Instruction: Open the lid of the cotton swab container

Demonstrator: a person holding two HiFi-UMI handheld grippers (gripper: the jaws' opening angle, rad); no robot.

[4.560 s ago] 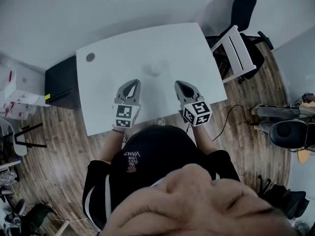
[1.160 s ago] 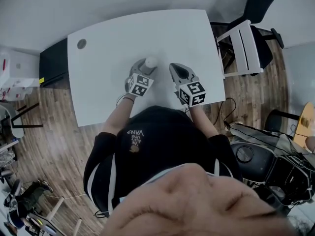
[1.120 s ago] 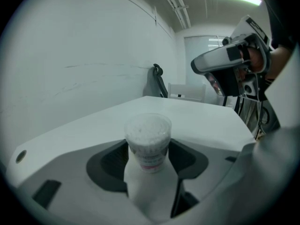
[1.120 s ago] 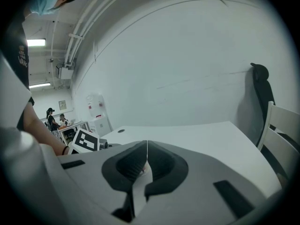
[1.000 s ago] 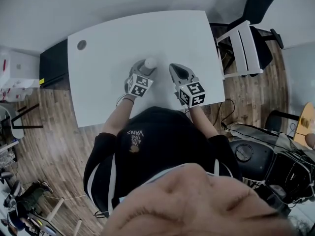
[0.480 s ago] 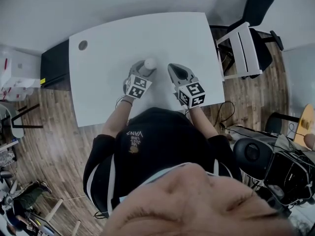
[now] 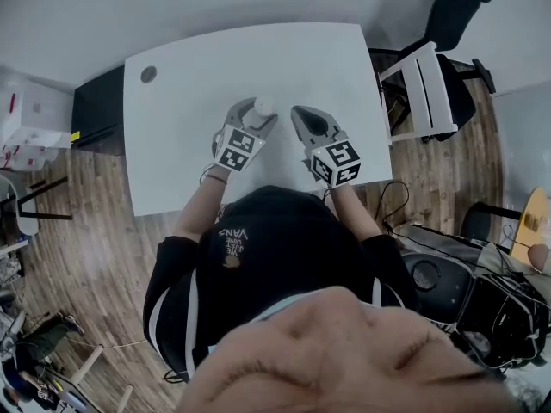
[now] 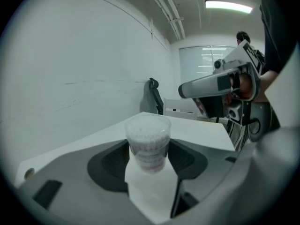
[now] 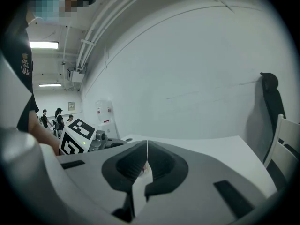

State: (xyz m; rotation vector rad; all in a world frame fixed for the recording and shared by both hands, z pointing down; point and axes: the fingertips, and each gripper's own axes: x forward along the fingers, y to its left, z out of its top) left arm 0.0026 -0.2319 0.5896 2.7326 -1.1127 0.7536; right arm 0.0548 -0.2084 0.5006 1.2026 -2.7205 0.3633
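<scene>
Cotton swab container (image 8: 147,134), earlier ungripped, now clamped in left hand-held gripper (image 8: 149,159) — right hand-held gripper (image 9: 146,153) closed (label illegible).

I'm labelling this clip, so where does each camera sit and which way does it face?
Head view: on the person's head, facing steeply down at the table; shows torso, arms, left gripper and right gripper.
Left gripper view: on the left gripper, facing along jaws closed on the cotton swab container; right gripper at right.
Right gripper view: on the right gripper, facing along shut, empty jaws; torso at left.
Shared: head and left gripper views show the container.
</scene>
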